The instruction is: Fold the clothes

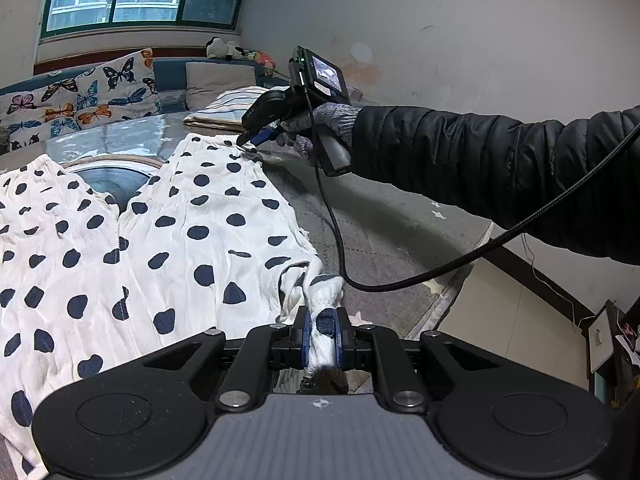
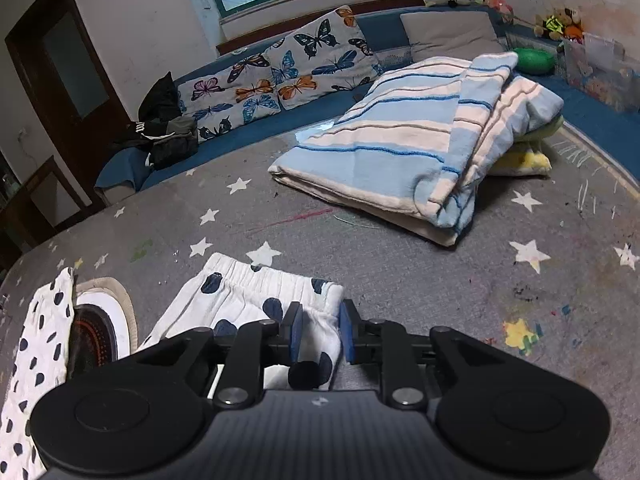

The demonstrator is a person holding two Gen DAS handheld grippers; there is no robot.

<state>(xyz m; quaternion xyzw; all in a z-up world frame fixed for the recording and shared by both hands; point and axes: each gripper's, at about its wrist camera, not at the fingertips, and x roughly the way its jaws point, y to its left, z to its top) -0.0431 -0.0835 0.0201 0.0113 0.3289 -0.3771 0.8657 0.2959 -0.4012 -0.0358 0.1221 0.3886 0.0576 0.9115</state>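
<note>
Spotted trousers laid flat on the star-patterned mat, gripped at one end.

The white, dark-spotted trousers (image 1: 168, 236) are spread on the grey mat (image 2: 420, 272), their long axis running from the left tool (image 1: 325, 334) away to the right tool (image 2: 320, 332) at a leg's elastic cuff. A bunched corner is clamped by the left tool; the right tool's pads stand slightly parted, the cuff loose between them.

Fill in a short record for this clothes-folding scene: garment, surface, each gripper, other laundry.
garment: white cotton trousers with dark blue spots, spread flat
surface: grey star-patterned mat
left gripper: shut on a bunched edge of the trousers
right gripper: open, elastic cuff between the pads
other laundry: folded blue-and-white striped towel, beyond the trousers
</note>
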